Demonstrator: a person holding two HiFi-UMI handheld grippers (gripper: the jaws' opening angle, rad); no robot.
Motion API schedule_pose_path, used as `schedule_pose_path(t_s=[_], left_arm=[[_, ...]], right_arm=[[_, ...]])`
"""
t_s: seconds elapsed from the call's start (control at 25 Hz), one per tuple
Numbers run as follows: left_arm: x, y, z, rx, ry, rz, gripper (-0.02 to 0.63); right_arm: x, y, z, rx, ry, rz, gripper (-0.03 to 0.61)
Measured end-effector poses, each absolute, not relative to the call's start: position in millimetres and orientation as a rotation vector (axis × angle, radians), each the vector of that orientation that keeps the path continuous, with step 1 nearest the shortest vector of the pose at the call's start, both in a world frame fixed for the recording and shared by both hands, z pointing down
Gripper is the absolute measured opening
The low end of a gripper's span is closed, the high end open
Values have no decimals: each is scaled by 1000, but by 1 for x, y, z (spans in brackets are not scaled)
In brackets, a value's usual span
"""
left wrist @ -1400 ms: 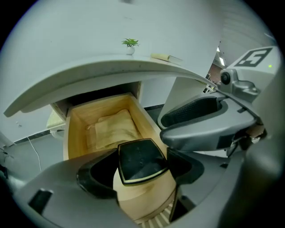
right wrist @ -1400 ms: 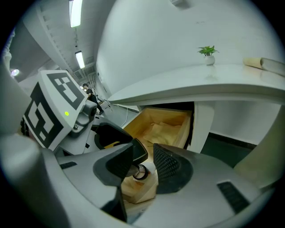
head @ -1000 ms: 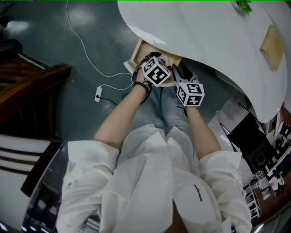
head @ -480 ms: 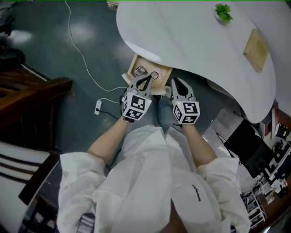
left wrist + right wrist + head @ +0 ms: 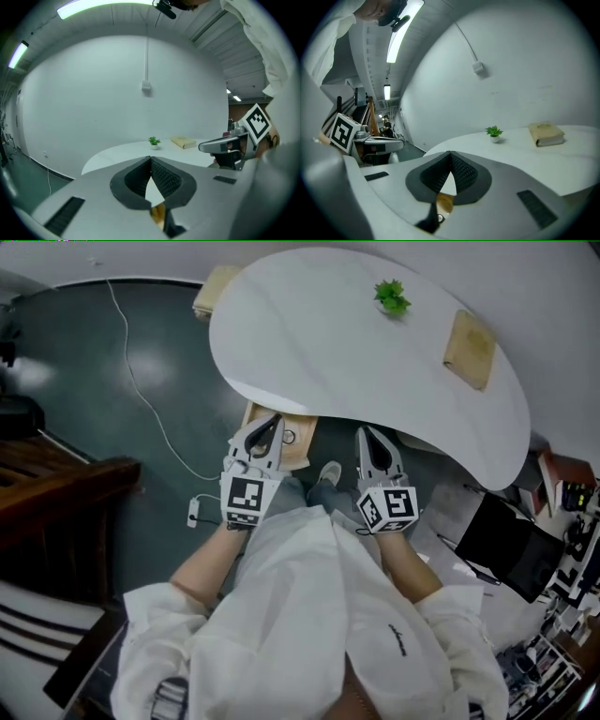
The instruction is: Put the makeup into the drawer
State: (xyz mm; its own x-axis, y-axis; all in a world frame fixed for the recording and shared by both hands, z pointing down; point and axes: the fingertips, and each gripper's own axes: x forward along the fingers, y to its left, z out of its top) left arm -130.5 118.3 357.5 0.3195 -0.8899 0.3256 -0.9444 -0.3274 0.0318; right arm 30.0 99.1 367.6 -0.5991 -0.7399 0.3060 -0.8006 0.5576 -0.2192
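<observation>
Your left tongs [image 5: 273,420] and right tongs [image 5: 365,433] are clenched empty near the open drawer [image 5: 302,454] under the desk [image 5: 356,343], where the makeup [image 5: 289,437] seems to lie already, so next you likely push it shut.

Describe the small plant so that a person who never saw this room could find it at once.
Find the white oval table that fills the top of the head view. Near its far edge stands a small green potted plant. Its only neighbour on the tabletop is a flat tan book to its right; the plant alone is green and upright.
</observation>
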Motion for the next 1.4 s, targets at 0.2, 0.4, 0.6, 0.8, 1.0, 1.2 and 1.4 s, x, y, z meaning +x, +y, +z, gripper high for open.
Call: schedule_pose_path(t_s=[0.2,0.4,0.6,0.8,1.0,1.2,1.4], left_arm=[[-113,95,300,2445,-1718,247,25],[-98,85,254,2516,-1787,167,25],[-98,85,235,2513,-1843,148,25],[-103,94,234,2495,-1869,165,25],[-110,97,235,2473,-1891,172,25],[-116,98,232,2470,-1900,170,25],[-115,102,230,2483,-1896,173,25]], right_arm=[[76,90,323,1448,-2616,436,18],[120,86,284,1588,-2624,389,18],[141,80,256,1634,-2636,304,18],[140,79,249,1623,-2642,251,18],[131,77,249,1606,-2658,261,17],[122,79,246,1576,-2666,229,17],[116,83,242,1558,-2679,211,17]])
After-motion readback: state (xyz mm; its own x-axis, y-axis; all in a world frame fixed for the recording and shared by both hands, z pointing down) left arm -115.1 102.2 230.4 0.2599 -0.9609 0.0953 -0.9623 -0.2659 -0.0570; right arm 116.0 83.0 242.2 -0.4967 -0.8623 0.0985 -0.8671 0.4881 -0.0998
